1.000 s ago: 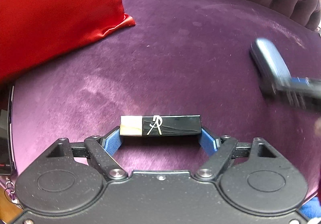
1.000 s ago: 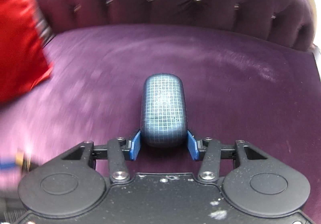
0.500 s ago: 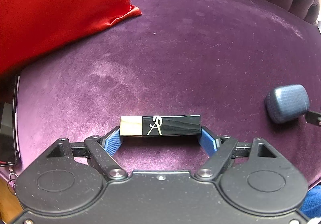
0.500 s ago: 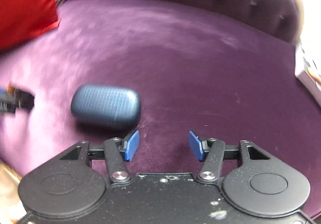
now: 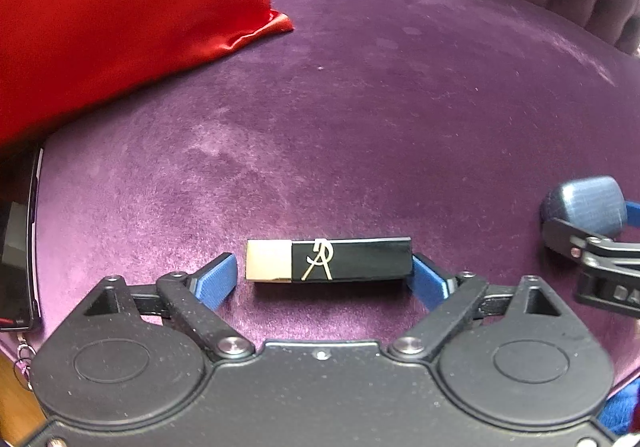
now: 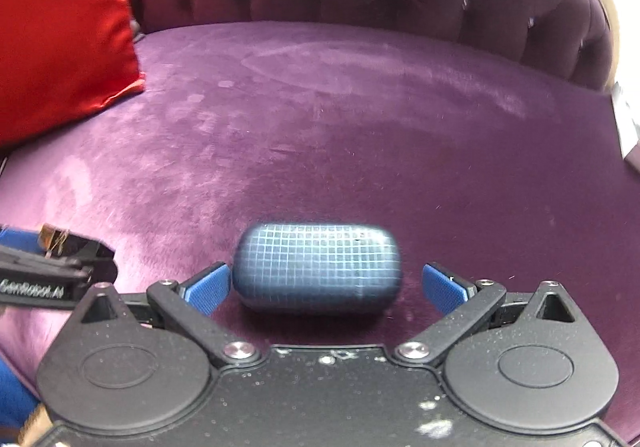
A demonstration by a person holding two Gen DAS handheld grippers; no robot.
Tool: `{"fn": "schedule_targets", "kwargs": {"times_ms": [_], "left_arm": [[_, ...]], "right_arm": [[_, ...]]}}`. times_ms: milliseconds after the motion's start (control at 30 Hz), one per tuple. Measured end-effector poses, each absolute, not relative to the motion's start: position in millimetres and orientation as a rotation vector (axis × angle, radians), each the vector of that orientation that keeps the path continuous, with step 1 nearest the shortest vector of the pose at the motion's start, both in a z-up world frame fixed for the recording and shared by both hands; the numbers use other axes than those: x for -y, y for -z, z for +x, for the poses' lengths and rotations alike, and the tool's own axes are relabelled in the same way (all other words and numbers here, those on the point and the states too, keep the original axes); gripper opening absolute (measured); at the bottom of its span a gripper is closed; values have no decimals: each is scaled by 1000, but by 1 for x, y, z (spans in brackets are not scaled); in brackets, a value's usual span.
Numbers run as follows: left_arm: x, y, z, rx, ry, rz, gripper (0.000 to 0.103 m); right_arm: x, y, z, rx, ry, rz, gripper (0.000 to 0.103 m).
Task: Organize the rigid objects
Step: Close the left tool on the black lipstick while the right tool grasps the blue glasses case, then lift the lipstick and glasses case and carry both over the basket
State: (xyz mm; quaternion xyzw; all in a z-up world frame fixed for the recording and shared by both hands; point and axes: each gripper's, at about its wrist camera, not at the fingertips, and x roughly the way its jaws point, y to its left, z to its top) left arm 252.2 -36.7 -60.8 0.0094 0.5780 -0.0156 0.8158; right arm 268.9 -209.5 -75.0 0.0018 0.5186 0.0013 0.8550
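Only left view shows phone (image 5: 16, 247); left gripper (image 5: 326, 279) fingers apart around black bar (image 5: 352, 261), right gripper (image 6: 326, 287) fingers apart around blue case (image 6: 318, 271).

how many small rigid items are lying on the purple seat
2: black box between the left tongs, blue case between the right tongs. More may be hidden.

Counted one black-and-gold box (image 5: 328, 260), one blue grid-patterned case (image 6: 317, 267), one red cushion (image 5: 120, 19), and two grippers: left (image 5: 326, 279), right (image 6: 326, 285).
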Motion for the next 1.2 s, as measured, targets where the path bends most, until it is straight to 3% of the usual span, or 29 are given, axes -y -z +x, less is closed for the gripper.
{"fn": "schedule_targets", "kwargs": {"times_ms": [133,500,600,667,867,1200], "left_arm": [[37,65,256,-1238,17,9,99],[38,68,254,-1212,-8,-18,100],[36,66,253,-1197,3,-24,95],[37,59,247,-1163,16,-13,77],[39,45,234,-1172,13,-15,77],[34,-30,161,-1044,57,-22,77]], "right_arm": [[213,87,275,-1105,33,36,103],[211,91,275,-1094,26,24,103],[213,89,279,-1105,9,29,103],[213,84,278,-1093,5,33,91],[211,67,263,-1092,18,52,90],[213,-16,179,-956,-4,144,90]]}}
